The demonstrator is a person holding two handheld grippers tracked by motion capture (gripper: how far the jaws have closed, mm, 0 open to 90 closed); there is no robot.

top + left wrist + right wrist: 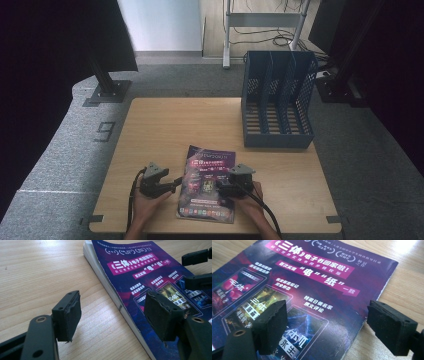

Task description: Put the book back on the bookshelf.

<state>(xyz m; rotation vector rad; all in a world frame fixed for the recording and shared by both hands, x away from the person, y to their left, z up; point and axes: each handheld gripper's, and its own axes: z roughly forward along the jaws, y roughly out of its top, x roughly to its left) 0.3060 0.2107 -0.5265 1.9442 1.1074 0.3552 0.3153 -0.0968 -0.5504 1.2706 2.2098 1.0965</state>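
Magazine (207,184) is lying flat at table's (165,125) 6 o'clock edge; left gripper (113,315) is being held wide apart astride its spine, right gripper (325,326) likewise gaping over its cover, nothing clamped

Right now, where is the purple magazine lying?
In the high view the purple magazine lies flat near the table's front edge, between the left gripper and right gripper, with the blue file rack at the far right corner.

Right tongs (325,330) gape wide over the purple magazine (312,290); its right edge lies between the jaws; wooden tabletop (407,285) beneath.
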